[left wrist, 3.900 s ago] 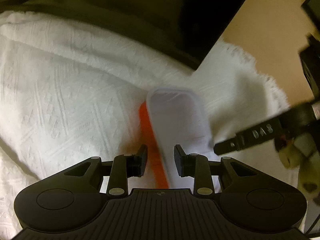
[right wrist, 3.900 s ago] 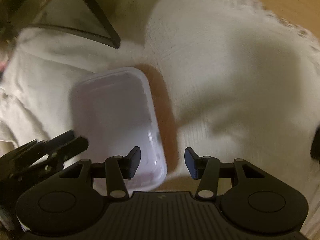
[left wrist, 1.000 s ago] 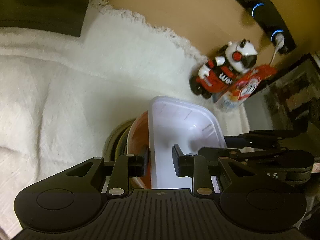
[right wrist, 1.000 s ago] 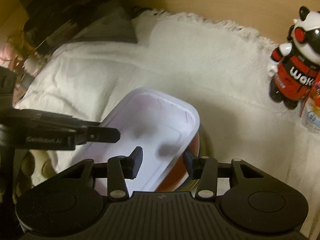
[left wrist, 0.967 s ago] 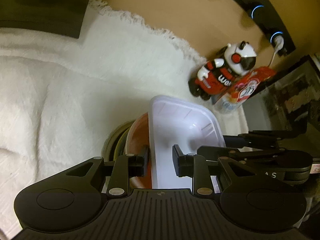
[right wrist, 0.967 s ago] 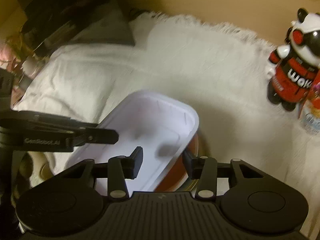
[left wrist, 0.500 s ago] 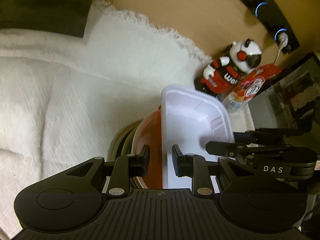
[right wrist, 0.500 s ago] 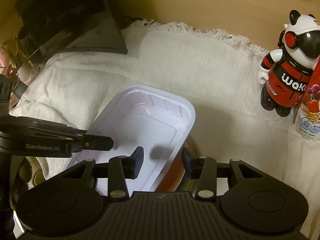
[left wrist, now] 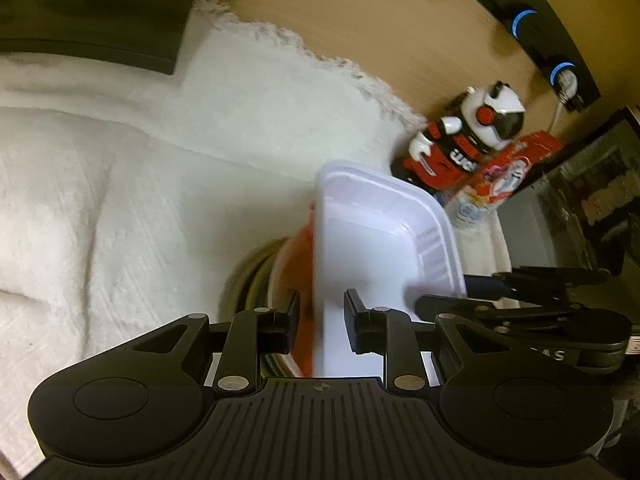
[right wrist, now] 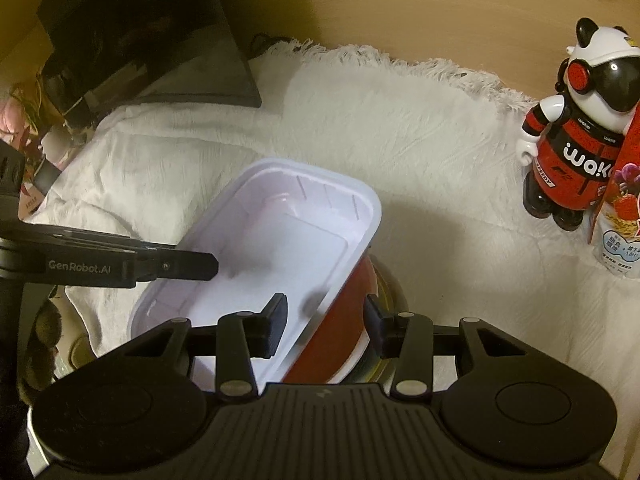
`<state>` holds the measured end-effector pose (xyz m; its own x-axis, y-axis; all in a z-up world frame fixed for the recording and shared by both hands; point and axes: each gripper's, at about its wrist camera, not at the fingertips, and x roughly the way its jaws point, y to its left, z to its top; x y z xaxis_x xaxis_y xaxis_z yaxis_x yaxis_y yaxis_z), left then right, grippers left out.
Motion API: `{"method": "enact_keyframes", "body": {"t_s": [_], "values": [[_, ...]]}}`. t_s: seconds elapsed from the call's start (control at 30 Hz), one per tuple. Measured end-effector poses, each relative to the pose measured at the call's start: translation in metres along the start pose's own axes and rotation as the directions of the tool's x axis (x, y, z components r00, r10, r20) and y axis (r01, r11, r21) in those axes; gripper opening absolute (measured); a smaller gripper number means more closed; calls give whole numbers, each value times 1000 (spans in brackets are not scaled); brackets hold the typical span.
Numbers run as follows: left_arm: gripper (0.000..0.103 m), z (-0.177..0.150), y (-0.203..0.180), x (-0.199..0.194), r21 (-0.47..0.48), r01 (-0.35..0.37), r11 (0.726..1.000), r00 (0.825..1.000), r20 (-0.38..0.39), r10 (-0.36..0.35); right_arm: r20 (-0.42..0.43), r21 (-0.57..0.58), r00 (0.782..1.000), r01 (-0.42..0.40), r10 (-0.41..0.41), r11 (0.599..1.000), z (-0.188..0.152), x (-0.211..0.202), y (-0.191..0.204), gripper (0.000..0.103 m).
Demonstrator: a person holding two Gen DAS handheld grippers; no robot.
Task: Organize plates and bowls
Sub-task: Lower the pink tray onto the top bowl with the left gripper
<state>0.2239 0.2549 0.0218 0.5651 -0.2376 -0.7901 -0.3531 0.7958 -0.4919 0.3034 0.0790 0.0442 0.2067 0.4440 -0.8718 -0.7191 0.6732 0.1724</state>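
Observation:
A white rectangular plastic container (right wrist: pixel 276 248) rests tilted in a red bowl (right wrist: pixel 344 320), which sits on a dark olive plate (right wrist: pixel 386 280) on the white cloth. My left gripper (left wrist: pixel 322 320) straddles the container's left rim (left wrist: pixel 320 248), jaws narrowly apart around it and the red bowl's edge (left wrist: pixel 298 252). My right gripper (right wrist: pixel 325 318) is open, its jaws on either side of the container's right rim and the bowl. The left gripper's fingers (right wrist: pixel 176 266) reach in from the left in the right wrist view.
A panda robot figurine (right wrist: pixel 576 120) and a snack packet (right wrist: pixel 620 208) stand at the right on the white fringed cloth (right wrist: pixel 400 120). A dark laptop-like object (right wrist: pixel 152 40) lies at the back left. Wooden table surface (left wrist: pixel 360 20) lies beyond the cloth.
Both grippers have carried the container across the cloth and set it onto the red bowl and plate. In the last half second the right jaws have widened and the views shifted slightly.

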Motion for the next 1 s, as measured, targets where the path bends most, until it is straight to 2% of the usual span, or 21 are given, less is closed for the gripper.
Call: {"method": "enact_keyframes", "body": {"t_s": [0.3, 0.6, 0.83, 1.0], "values": [[26, -6, -13, -8, 55, -30, 998, 999, 29, 29, 0, -36, 1000, 17, -17, 999, -6, 0, 7, 42], [26, -11, -21, -6, 119, -77, 990, 997, 33, 73, -27, -46, 1000, 0, -2, 999, -12, 5, 12, 42], [26, -10, -19, -9, 128, -59, 990, 998, 34, 55, -28, -34, 1000, -9, 8, 999, -11, 3, 13, 42], [26, -2, -14, -16, 95, -26, 995, 999, 49, 22, -3, -2, 1000, -12, 12, 1000, -6, -5, 8, 42]]}}
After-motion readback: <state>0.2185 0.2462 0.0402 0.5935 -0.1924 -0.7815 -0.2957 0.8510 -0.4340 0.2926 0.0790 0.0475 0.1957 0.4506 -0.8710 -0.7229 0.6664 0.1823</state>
